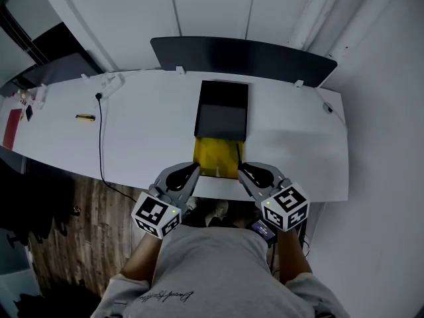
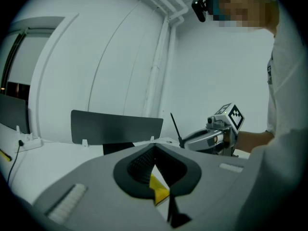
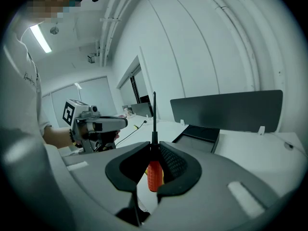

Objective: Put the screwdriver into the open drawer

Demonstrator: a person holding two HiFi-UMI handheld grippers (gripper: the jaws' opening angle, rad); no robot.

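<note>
One screwdriver (image 3: 154, 174) in right hand-held gripper (image 3: 153, 147)

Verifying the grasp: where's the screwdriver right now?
The screwdriver is clamped in the right tool, shaft pointing forward; in the head view it's at the near edge of the table, by the right side of the open yellow drawer.

Two grippers: left gripper (image 1: 193, 171), right gripper (image 1: 242, 171); one screwdriver (image 3: 154, 174); one open drawer (image 1: 215, 156); one black box (image 1: 223, 108); one table (image 1: 146, 131); one cable (image 1: 101, 144).
</note>
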